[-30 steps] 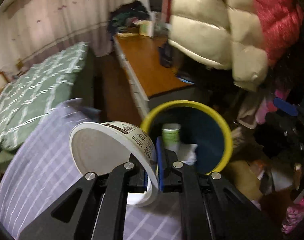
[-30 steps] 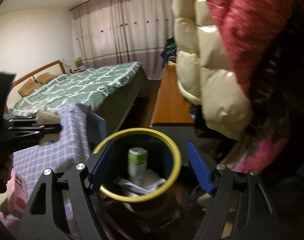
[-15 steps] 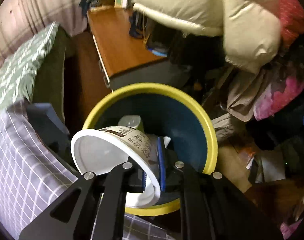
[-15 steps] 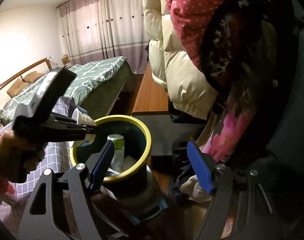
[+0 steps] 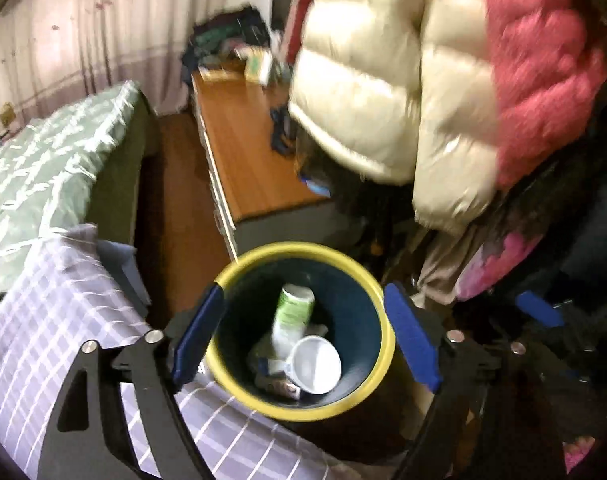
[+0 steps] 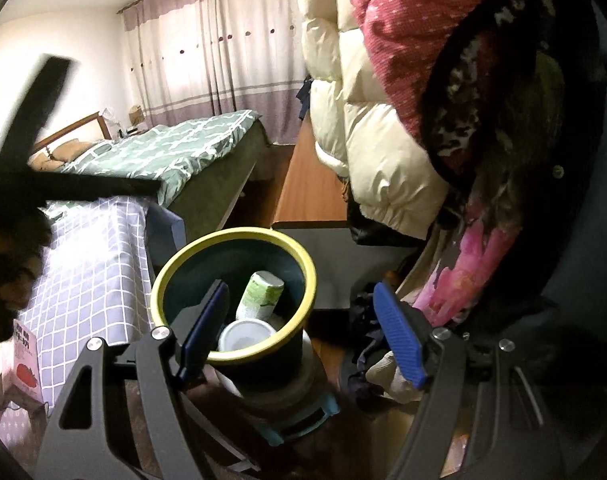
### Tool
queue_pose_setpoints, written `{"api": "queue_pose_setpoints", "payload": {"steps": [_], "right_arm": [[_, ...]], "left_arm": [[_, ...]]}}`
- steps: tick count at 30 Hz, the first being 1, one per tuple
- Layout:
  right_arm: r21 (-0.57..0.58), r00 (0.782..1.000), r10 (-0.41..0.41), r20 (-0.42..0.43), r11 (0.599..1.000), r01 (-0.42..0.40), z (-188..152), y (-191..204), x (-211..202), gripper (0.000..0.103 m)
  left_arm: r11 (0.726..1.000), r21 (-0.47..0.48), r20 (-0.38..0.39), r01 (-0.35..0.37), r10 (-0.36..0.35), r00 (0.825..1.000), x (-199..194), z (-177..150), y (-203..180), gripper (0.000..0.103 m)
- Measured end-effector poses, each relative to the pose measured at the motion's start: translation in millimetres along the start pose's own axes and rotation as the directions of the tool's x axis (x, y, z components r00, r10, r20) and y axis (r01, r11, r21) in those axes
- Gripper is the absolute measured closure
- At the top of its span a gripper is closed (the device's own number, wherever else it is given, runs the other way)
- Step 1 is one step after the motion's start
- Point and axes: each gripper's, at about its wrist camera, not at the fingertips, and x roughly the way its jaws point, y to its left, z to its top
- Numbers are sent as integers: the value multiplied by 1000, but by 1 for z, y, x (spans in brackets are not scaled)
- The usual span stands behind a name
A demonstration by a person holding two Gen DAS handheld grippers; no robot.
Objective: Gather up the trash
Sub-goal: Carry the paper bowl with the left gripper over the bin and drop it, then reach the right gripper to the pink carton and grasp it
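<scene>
A dark blue trash bin with a yellow rim [image 5: 383, 344] stands on the floor beside the table. Inside it lie a white paper bowl [image 5: 315, 364], a green and white bottle [image 5: 293, 312] and some wrappers. My left gripper [image 5: 303, 340] is open and empty above the bin, its blue pads on either side of the rim. My right gripper [image 6: 303, 332] is open and empty, near the bin [image 6: 303, 264]. The bowl [image 6: 245, 334] and the bottle [image 6: 259, 296] show in the right wrist view too. My left gripper's body [image 6: 43, 184] crosses that view at the left.
A purple checked tablecloth [image 5: 43, 340] covers the table left of the bin. A wooden desk [image 5: 243, 148] stands behind it, a green bed [image 5: 43, 152] to the left. Puffy cream and red jackets [image 5: 443, 80] hang at the right above piled clothes. A small carton [image 6: 23, 364] sits on the table.
My left gripper has opened and let go of the white bowl, which now lies in the bin. The left gripper has lifted away from the bin.
</scene>
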Motion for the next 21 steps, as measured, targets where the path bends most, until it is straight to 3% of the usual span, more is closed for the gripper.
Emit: {"api": "queue_pose_setpoints", "payload": {"steps": [4, 9, 13, 17, 21], "right_arm": [[-24, 999, 40, -17, 999, -41, -2, 15, 6, 32], [-93, 989, 144, -33, 985, -147, -6, 55, 4, 32], [-151, 971, 230, -66, 960, -237, -10, 94, 3, 32], [-220, 944, 314, -101, 918, -329, -17, 141, -4, 32], [-285, 890, 436, -131, 844, -455, -29, 190, -24, 32]], "left_arm": [[996, -48, 162, -68, 75, 984, -83, -18, 24, 8], [963, -194, 289, -189, 241, 927, -185, -74, 67, 5], [879, -343, 303, -330, 437, 847, -253, -140, 107, 5], [762, -469, 249, -446, 599, 761, -302, -214, 144, 5], [648, -540, 180, -538, 713, 678, -325, -281, 170, 5]]}}
